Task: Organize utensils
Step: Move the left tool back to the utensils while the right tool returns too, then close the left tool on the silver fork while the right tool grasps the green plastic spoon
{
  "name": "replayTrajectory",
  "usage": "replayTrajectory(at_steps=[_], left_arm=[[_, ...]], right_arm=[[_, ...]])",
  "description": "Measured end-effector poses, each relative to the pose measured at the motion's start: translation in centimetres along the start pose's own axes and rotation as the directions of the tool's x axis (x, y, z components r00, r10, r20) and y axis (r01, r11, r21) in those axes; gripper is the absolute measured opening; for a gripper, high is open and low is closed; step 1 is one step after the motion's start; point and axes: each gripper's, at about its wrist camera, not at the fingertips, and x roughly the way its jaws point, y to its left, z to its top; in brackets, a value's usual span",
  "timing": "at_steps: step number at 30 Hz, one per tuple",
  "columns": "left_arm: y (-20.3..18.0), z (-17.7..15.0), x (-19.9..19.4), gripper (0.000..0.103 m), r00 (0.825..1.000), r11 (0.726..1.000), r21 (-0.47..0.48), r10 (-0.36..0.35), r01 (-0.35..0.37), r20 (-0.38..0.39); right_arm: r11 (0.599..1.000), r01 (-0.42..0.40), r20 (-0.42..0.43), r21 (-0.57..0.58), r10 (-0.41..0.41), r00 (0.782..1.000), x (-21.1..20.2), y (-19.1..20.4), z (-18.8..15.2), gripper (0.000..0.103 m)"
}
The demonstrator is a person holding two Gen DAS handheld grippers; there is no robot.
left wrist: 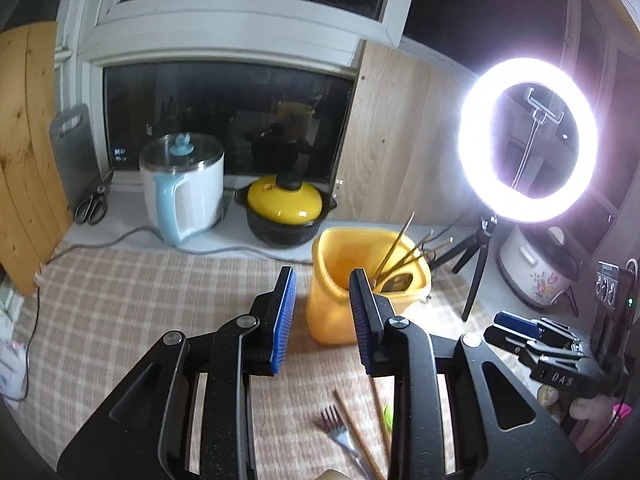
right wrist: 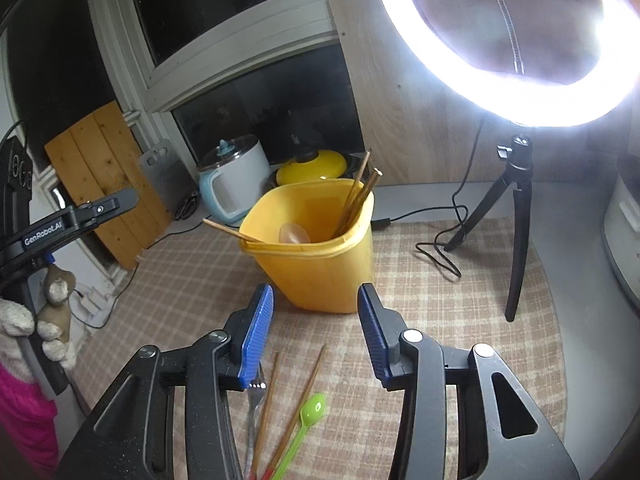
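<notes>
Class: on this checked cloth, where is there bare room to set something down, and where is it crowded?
Free: the cloth left of the yellow bin, toward the kettle, and between bin and tripod. Crowded: in front of the bin, where fork, chopsticks and green spoon lie.

Black hand-held gripper [right wrist: 316,332], blue pads [right wrist: 256,336]

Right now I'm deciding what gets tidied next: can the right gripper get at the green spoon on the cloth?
Probably yes. The right gripper is open with nothing between its jaws, and the green spoon lies uncovered on the checked cloth just below it. The chopsticks beside it lie close, so they might get nudged.
</notes>
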Motion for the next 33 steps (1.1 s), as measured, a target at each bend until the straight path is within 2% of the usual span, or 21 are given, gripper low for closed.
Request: replayTrajectory(at_steps=[5,9,19,24,26,33], left_arm=[[1.2,-2.7,1.1,0.027,0.997,0.999,-0.038,-0.002,-0.001,-0.082],[1.7,-5.3,2.3,0.033,0.988,0.997,-0.072,-0.022,0.011,-0.153],[2.3,-11.2,5.7,0.033,0.943,0.989,-0.147,-0.083,0.037,-0.321],[2.8,-13.0,7.0,0.033,0.922,0.983,-0.177,-0.109,0.045,-0.371],[2.8,-13.5,7.5,0.033,0.914,0.983,-0.179,-0.118,0.051,-0.387],[2.7,-14.4,9.3,0.033,0.895,0.983,-0.164,-0.141,0.077,-0.424]], right_arm=[[1.0,-0.004,-0.062,0.012,0.005,0.998,0.6,-1.2,-1.5,0.043],[1.0,-0.005,-0.107,0.025,0.007,0.994,1.4,-2.0,-2.6,0.043],[0.998,-0.036,-0.233,0.052,0.047,0.971,4.1,-2.7,-5.1,0.043],[0.998,-0.045,-0.312,0.041,0.055,0.948,5.9,-1.9,-6.5,0.043],[0.998,-0.049,-0.357,0.033,0.058,0.932,6.7,-1.4,-7.3,0.043],[0.999,-0.029,-0.448,0.02,0.035,0.893,8.7,-0.1,-9.2,0.043]])
